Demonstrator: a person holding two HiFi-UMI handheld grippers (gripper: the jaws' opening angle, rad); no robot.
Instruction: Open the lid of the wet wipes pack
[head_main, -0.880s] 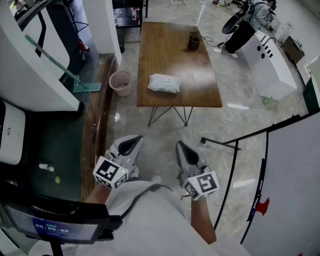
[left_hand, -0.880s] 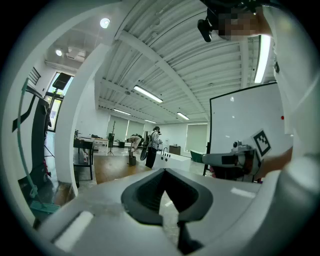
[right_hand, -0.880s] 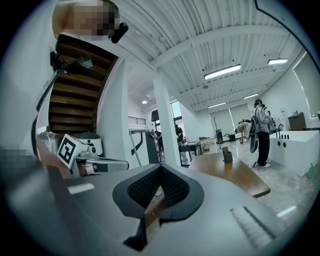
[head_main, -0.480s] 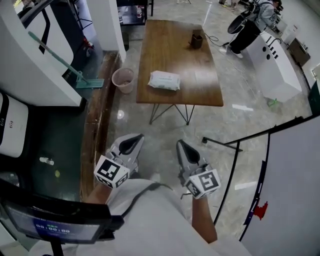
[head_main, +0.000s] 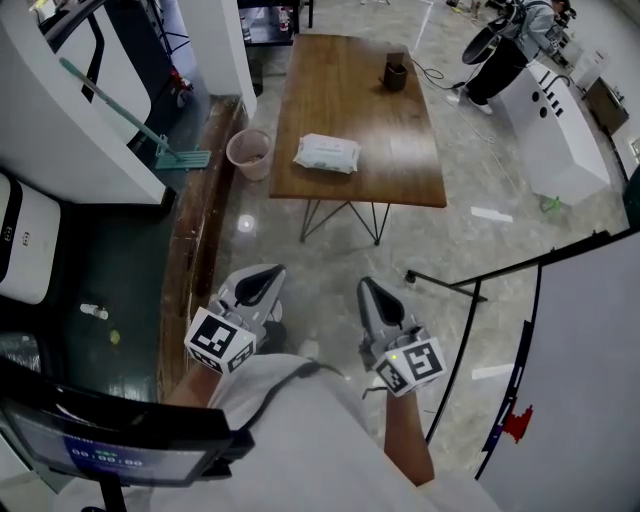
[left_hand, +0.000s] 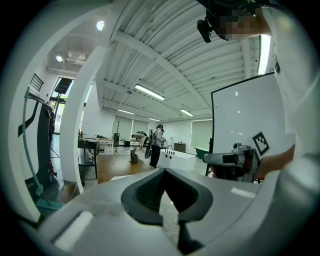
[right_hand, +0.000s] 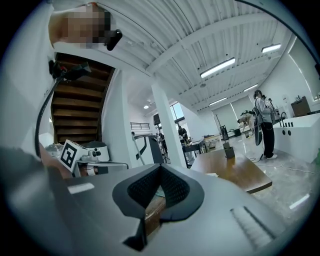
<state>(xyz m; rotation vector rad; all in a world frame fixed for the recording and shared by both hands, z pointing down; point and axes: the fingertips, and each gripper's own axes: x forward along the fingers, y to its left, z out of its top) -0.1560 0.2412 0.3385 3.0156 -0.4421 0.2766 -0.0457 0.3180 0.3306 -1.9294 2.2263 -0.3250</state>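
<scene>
Wet wipes pack (head_main: 327, 153): pale soft pouch, lying flat on the wooden table (head_main: 400, 170), left of centre in the near half, apart from the dark cup (head_main: 396, 74) at the far end. Likely light and squashy, with slick film, so it should slide or buckle if only the lid is pulled. Best guess: pin the body with one tool and pick up the lid flap by its free edge with the other. The lid itself is too small to make out from here.

Long axis runs across the table's width, left to right in the head view, right end tipped slightly nearer. Which way the lid hinges: cannot tell.

Left tongs (head_main: 262, 282) and right tongs (head_main: 372, 295): both closed with nothing in them, held over the floor, well short of the table, pointing toward it.
</scene>
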